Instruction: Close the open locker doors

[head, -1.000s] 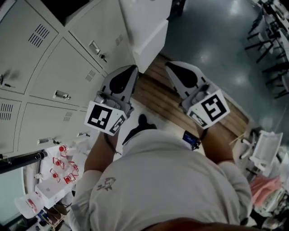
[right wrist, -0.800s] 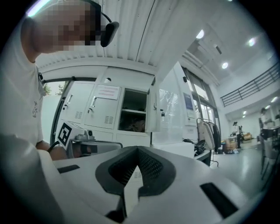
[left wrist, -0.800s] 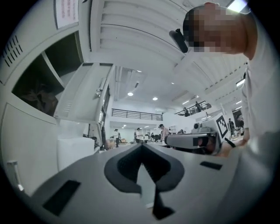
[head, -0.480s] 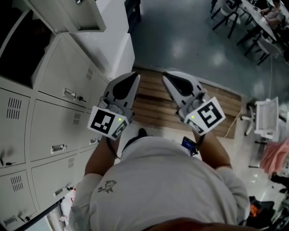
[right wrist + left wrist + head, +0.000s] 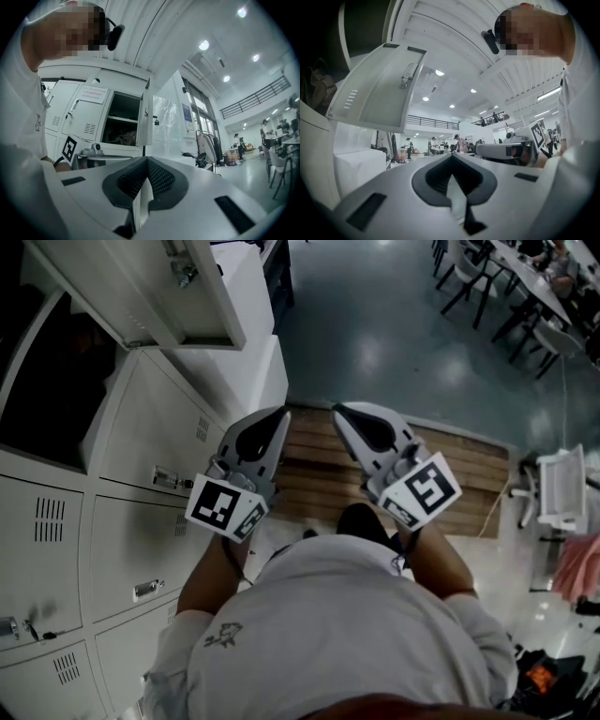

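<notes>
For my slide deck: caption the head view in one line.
Person beside grey lockers, left tool and right tool both shut and empty, one locker door hanging open at upper left.

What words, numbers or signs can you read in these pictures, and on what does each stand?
White paper notice on a grey metal locker door: red print, too blurred to read.
Blue wall poster: too small to read.
Square-marker cubes: black-and-white patterns, no words.

A wooden pallet lies flat on the shiny grey floor. Dark chairs stand well apart from it toward the floor's far right corner. A white stand is near the pallet's right end.
</notes>
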Action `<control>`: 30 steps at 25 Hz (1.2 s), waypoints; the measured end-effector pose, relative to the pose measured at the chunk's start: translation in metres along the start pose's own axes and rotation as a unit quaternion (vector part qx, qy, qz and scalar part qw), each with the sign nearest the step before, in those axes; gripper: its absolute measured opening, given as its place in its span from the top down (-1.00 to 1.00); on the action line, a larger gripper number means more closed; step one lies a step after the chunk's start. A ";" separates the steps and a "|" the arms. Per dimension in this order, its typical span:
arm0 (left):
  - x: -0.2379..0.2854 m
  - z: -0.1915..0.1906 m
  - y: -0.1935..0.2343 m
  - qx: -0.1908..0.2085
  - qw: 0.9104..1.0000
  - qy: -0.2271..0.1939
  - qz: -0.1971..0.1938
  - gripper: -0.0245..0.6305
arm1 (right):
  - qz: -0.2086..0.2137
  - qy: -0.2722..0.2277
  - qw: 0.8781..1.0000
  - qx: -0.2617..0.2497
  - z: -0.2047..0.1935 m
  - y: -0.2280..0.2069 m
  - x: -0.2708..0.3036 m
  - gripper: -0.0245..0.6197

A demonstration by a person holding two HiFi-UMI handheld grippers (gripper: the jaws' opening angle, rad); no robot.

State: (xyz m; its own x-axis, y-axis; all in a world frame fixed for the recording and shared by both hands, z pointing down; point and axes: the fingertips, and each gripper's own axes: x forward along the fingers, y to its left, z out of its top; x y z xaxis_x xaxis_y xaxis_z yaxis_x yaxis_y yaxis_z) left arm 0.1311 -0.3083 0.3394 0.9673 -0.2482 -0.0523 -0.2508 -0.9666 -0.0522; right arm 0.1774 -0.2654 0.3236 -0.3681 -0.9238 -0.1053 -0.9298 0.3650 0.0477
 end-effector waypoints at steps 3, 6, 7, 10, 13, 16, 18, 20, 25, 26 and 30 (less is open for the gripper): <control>0.008 -0.001 0.009 -0.002 1.000 0.002 0.003 0.93 | 0.006 -0.002 1.000 0.000 0.003 -0.008 0.009 0.93; 0.022 -0.002 0.018 -0.003 1.000 0.003 0.010 0.93 | 0.012 0.001 1.000 -0.018 0.000 -0.029 0.016 0.93; 0.029 -0.002 0.022 -0.003 1.000 0.003 0.012 0.93 | 0.015 0.001 1.000 -0.019 0.000 -0.036 0.019 0.93; 0.052 -0.004 0.032 -0.001 1.000 0.006 0.026 0.93 | 0.032 -0.003 0.999 -0.012 0.001 -0.060 0.029 0.93; 0.079 -0.004 0.041 0.003 0.999 0.008 0.045 0.93 | 0.058 -0.009 0.998 -0.001 0.005 -0.087 0.040 0.93; 0.107 -0.002 0.046 0.009 0.998 0.012 0.067 0.93 | 0.088 -0.014 0.996 -0.008 0.010 -0.122 0.051 0.93; 0.126 0.003 0.052 0.011 0.996 0.017 0.090 0.93 | 0.114 -0.018 0.993 -0.002 0.018 -0.142 0.060 0.93; 0.141 0.011 0.059 0.010 0.992 0.022 0.123 0.93 | 0.152 -0.017 0.988 -0.004 0.026 -0.160 0.071 0.93; 0.166 0.048 0.064 0.010 0.977 0.025 0.213 0.93 | 0.257 -0.022 0.966 0.003 0.064 -0.191 0.092 0.93; 0.167 0.059 0.063 0.010 0.973 0.021 0.230 0.93 | 0.272 -0.024 0.962 0.006 0.072 -0.194 0.095 0.93; 0.147 0.087 0.061 0.017 0.953 0.024 0.301 0.93 | 0.343 -0.036 0.939 0.010 0.102 -0.184 0.111 0.93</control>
State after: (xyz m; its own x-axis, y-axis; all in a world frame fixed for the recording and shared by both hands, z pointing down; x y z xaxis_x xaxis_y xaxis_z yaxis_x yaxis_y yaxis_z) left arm 0.2548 -0.3984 0.2414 0.6475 -0.7611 -0.0373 -0.7618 -0.6452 -0.0585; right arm 0.3073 -0.4230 0.2014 -0.8788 -0.4610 -0.1235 -0.4738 0.8738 0.1095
